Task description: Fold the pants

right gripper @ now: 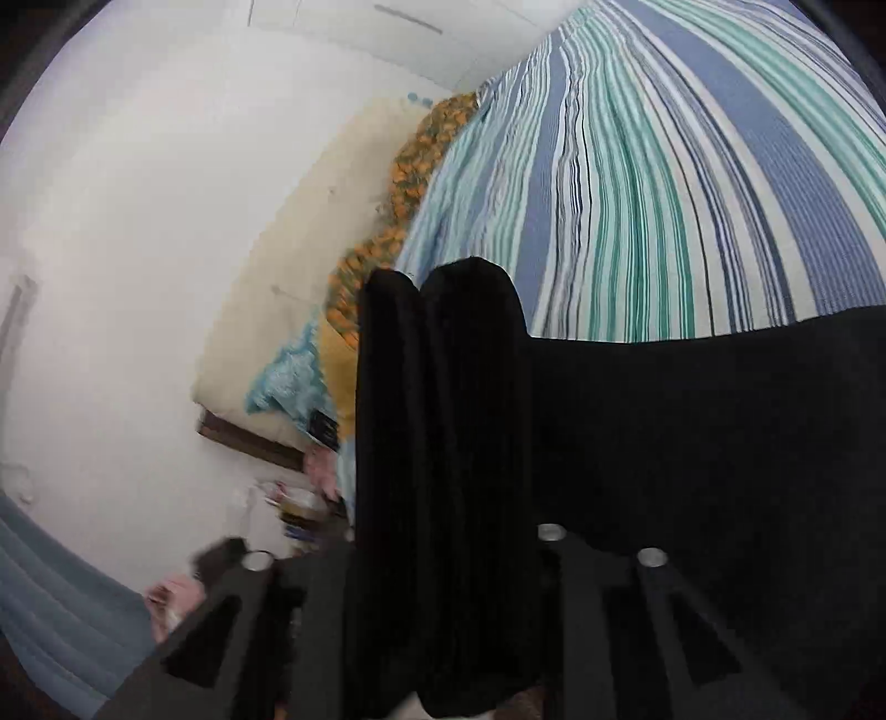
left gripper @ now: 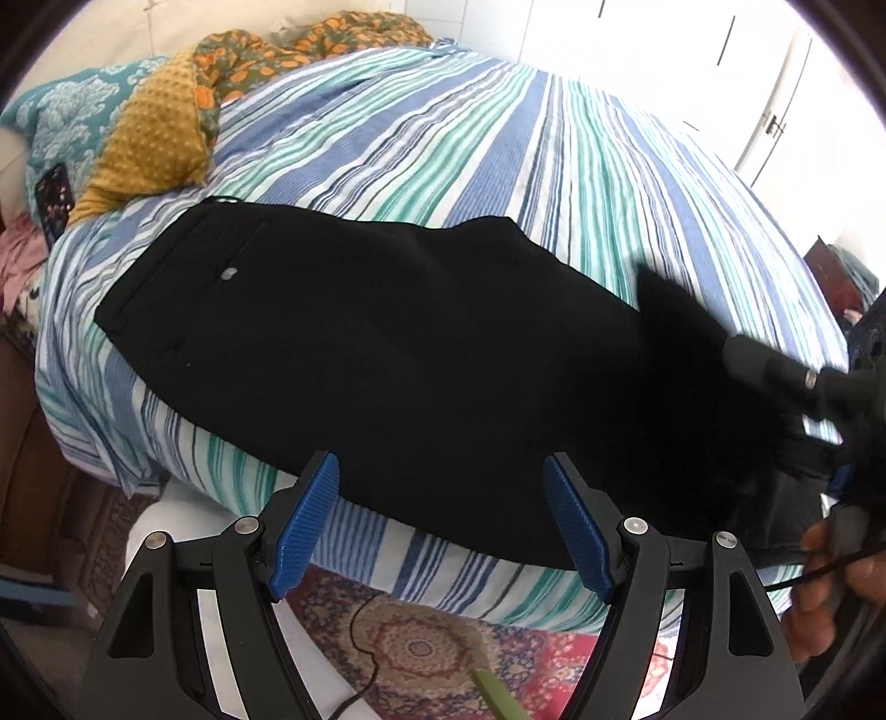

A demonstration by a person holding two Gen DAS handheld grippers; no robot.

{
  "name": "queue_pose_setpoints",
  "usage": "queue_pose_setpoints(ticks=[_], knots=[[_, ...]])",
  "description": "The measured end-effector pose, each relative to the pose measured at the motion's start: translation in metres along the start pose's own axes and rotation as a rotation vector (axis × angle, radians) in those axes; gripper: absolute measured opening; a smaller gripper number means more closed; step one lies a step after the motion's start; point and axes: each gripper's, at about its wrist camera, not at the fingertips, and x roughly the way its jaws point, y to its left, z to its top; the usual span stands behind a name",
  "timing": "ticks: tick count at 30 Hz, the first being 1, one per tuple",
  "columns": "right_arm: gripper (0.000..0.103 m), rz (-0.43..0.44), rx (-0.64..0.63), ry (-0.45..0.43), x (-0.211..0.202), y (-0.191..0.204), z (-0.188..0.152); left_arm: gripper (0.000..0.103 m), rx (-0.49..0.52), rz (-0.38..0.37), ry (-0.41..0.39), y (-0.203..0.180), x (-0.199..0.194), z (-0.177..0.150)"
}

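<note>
Black pants (left gripper: 387,343) lie flat across the striped bedspread (left gripper: 498,138), waistband end toward the pillows, a back pocket with a small grey button facing up. Leg end runs off to the right of the left wrist view, where the fabric lifts off the bed toward the right gripper (left gripper: 775,371).

In the right wrist view a bunched fold of the same black cloth (right gripper: 443,471) stands up between the right gripper (right gripper: 443,554) fingers and hides both pads. Fabric fills the gap from side to side. Cannot tell from here whether the pads press on it or just flank it.

Left gripper (left gripper: 443,498) hangs over the near edge of the bed, blue ribbed pads (left gripper: 307,515) spread wide, nothing between them. Pants edge sits just beyond the fingertips, not touching.

A hand (left gripper: 830,587) shows at the right edge of the left view, on the right gripper's handle, with a black cable running past it.

Further out: mustard knobbly cushion (left gripper: 149,144), teal floral pillow (left gripper: 61,111), orange-print cloth (left gripper: 310,50) at the head of the bed. Patterned red rug (left gripper: 421,637) on the floor below, thin black cable across it. White cupboard doors (left gripper: 747,83) behind the bed.
</note>
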Motion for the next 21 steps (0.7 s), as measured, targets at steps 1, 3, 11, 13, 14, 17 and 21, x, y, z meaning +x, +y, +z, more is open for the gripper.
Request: queue_pose_setpoints(ticks=[1,3,11,13,14,17,21], knots=[[0.078,-0.062,-0.053,0.059,0.016,0.006,-0.006,0.078,-0.014,-0.023,-0.001,0.005,-0.002,-0.001],[0.082,-0.136,-0.194,0.110,0.021,0.020,-0.021,0.081,-0.047,-0.096,-0.007,0.015,-0.007,-0.004],[0.095,-0.389,-0.462,-0.073,-0.107,0.017,-0.088,0.078,0.103,-0.313,0.012,-0.033,-0.002,0.011],[0.095,-0.450,-0.407,-0.114,-0.137,0.002,-0.093,0.056,0.161,-0.269,0.037,-0.055,0.014,0.019],[0.095,-0.475,-0.383,-0.141,-0.153,-0.003,-0.096,0.053,0.187,-0.241,0.052,-0.064,0.024,0.022],[0.095,-0.509,-0.311,-0.207,-0.174,-0.018,-0.095,0.051,0.232,-0.182,0.097,-0.078,0.046,0.025],[0.095,-0.511,-0.291,-0.244,-0.182,-0.024,-0.084,0.041,0.301,-0.125,0.137,-0.083,0.057,0.014]])
